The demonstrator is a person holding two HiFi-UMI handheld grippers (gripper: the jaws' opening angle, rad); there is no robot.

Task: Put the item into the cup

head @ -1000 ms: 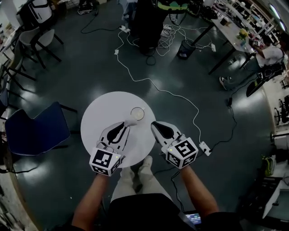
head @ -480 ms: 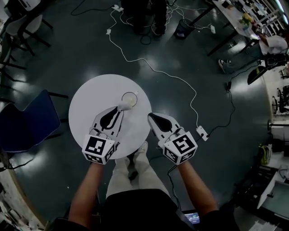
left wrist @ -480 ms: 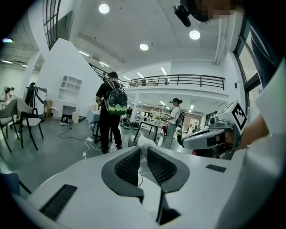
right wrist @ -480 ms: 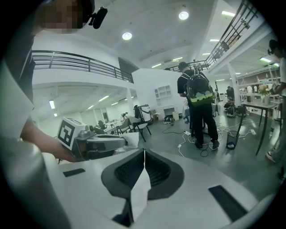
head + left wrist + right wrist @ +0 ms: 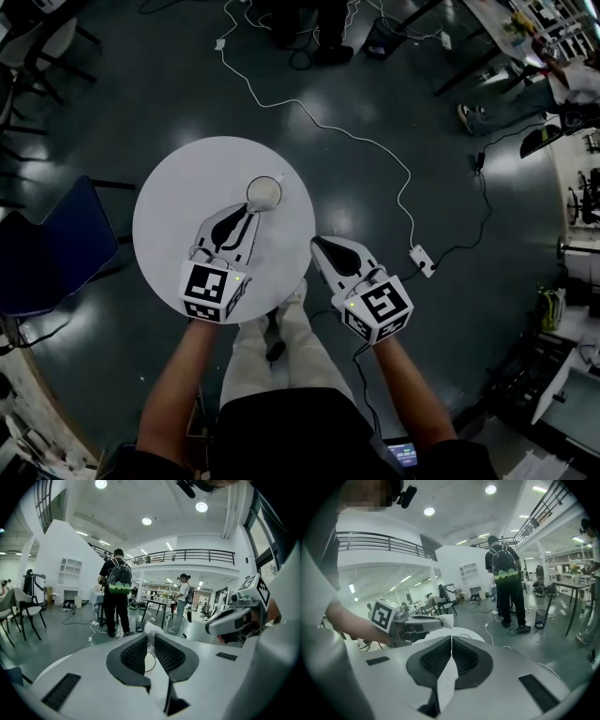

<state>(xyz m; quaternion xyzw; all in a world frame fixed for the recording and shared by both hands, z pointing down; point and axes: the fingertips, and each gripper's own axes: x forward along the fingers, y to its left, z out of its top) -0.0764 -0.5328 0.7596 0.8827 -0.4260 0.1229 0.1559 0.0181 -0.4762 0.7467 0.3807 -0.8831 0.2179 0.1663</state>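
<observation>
Item (image 5: 152,629), a crumpled white wad, is pinched at the very tips of the left gripper's (image 5: 150,641) fingers (image 5: 136,653), which stand only narrowly apart around it. In the head view, just left of centre, the wad now sits at the lower-left rim of the cup (image 5: 264,192). A second ago the fingertips were a little further back from that rim, so the left gripper has crept toward the cup while holding its grip. The cup stands upright in the upper right part of the round white desk (image 5: 178,206). The right gripper (image 5: 451,638), with its fingers pressed together on nothing, has stayed off the desk's lower right edge. The carry looks nearly done. What remains, I judge, is to bring the wad fully over the mouth and let go.
</observation>
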